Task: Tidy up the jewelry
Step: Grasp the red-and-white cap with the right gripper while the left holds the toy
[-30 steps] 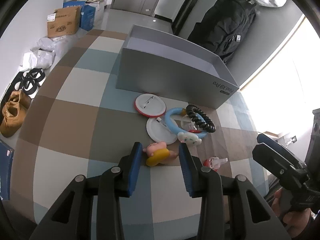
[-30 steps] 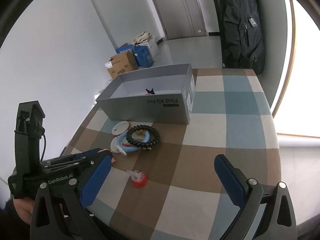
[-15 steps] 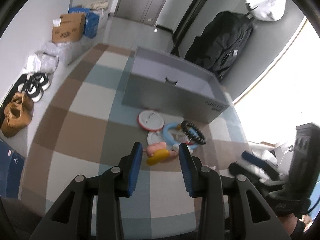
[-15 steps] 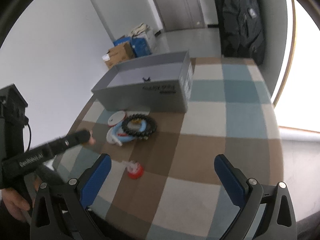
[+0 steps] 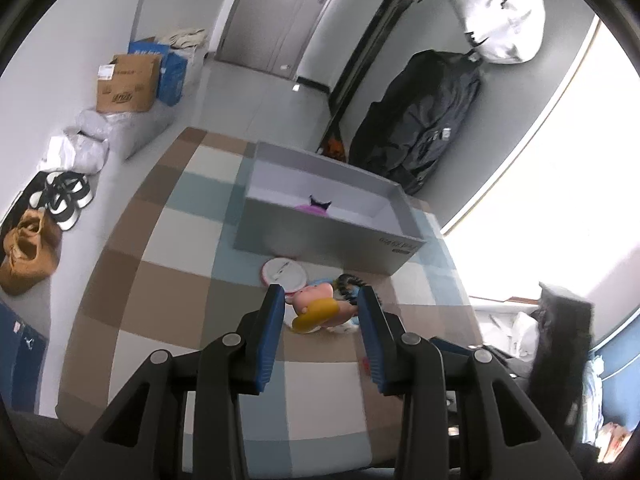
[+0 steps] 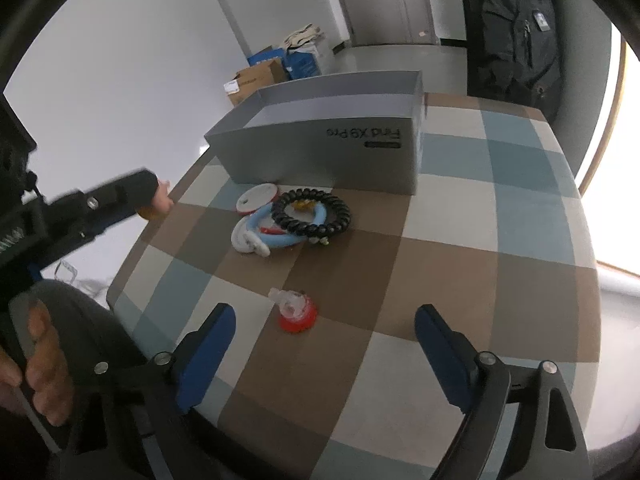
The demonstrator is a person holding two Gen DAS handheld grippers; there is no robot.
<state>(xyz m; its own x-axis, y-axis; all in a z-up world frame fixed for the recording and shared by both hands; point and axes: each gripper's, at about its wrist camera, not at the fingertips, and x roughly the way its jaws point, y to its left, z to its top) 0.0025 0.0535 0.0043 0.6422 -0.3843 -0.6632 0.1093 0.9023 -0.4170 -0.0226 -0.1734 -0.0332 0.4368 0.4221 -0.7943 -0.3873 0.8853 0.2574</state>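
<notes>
Left wrist view has the left gripper [image 5: 320, 312] clamped on a pink-and-yellow charm [image 5: 314, 307] that hides most of the jewelry pile by the grey box [image 5: 320, 240], while right wrist view shows the right gripper [image 6: 324, 334], jaws just narrowing but still wide apart, over a blurry red clip [image 6: 296, 312].

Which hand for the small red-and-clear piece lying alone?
Right. The right gripper, open jaws just closing with nothing between them, points at the small red-and-clear piece; the left gripper is shut on a pink-and-yellow figure.
</notes>
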